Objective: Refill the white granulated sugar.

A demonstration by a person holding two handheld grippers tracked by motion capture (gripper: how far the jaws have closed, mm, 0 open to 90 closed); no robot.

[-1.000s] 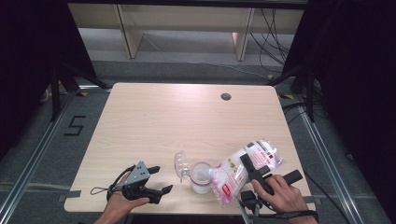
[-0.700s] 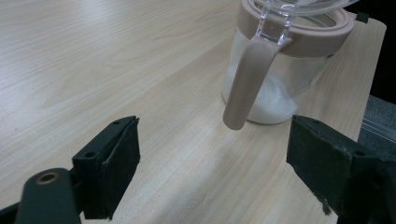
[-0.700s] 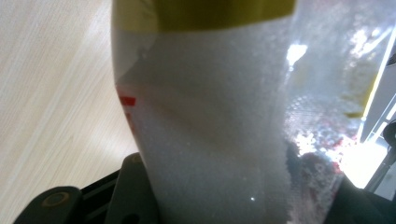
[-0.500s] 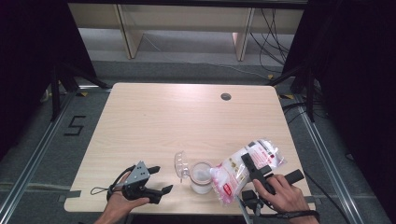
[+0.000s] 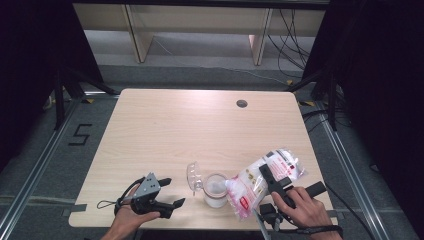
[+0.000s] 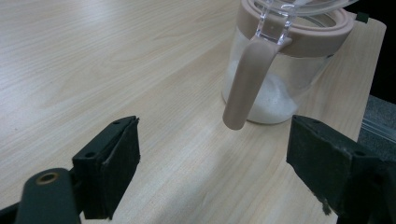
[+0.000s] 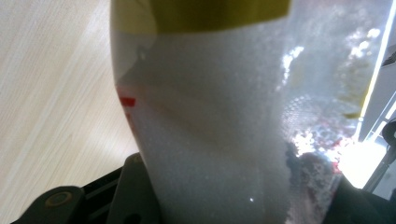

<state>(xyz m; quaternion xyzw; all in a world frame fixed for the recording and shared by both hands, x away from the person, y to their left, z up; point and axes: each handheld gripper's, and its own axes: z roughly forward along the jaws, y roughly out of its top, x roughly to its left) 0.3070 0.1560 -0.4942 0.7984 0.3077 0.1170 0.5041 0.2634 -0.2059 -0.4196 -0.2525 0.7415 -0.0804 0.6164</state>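
Bright table, dark surrounds, blurry closeup.

My pale wood-grain bench (image 5: 200, 130) with rounded corners has a round dark cable hole (image 5: 242, 103) near its far edge. Around it lies grey floor (image 5: 45, 165) with a painted mark. Beyond stand light wooden shelf legs (image 5: 135, 30) and loose black cables (image 5: 290, 35); black curtains (image 5: 30, 60) hang on both sides.

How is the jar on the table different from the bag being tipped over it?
The jar is rigid clear glass with a beige rim and latch, while the bag is soft clear plastic with red printing. The jar stands upright on the table with its lid flipped open; the bag is held tilted in the right claw, its mouth at the jar's opening. The jar has only a low layer of white grains; the bag looks much fuller. Both are see-through and hold white grains.
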